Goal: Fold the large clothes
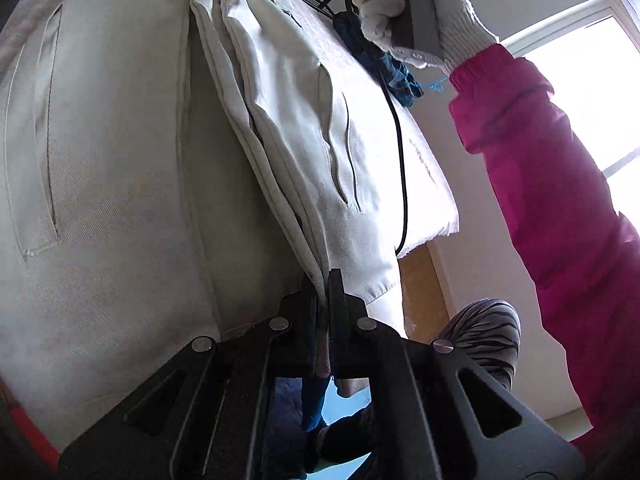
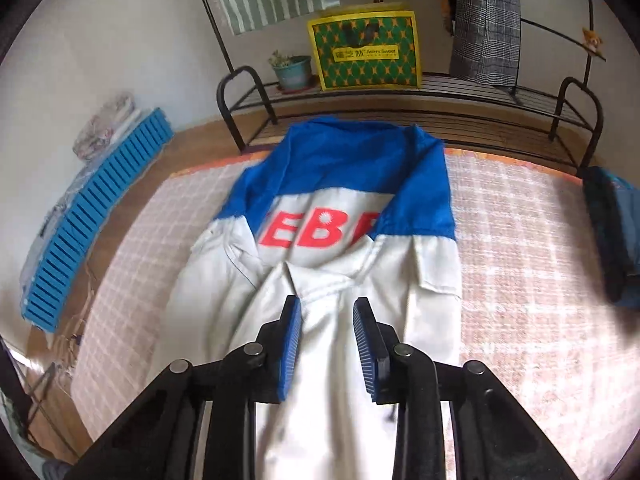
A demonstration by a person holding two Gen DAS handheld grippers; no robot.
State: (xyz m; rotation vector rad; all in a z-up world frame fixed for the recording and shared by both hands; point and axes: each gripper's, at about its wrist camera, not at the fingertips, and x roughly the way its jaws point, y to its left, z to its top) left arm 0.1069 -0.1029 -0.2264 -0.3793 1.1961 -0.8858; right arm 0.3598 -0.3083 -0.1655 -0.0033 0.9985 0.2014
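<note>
A white and blue coverall [image 2: 340, 248] is spread on a pink checked mat [image 2: 520, 240], its blue shoulder part toward the mat's far edge, where a black metal rack [image 2: 400, 120] stands. Red letters are printed across the white back; "EB" can be read, the rest being hidden by folds and blurred. The right gripper [image 2: 327, 320] is held above the white cloth with its blue-padded jaws apart and nothing pressed between them. In the left wrist view the left gripper [image 1: 325, 280] is closed on a fold of the white fabric, which is lifted and hangs from it. A white-gloved hand [image 1: 404, 8] with a pink sleeve [image 1: 560, 200] is seen beyond the cloth. On the rack a yellow and green bag [image 2: 364, 48] is printed with what seems to be "Asian Sweet", beside a potted plant [image 2: 292, 68]. A blue slatted panel [image 2: 92, 224] lies off the mat's left edge.
</note>
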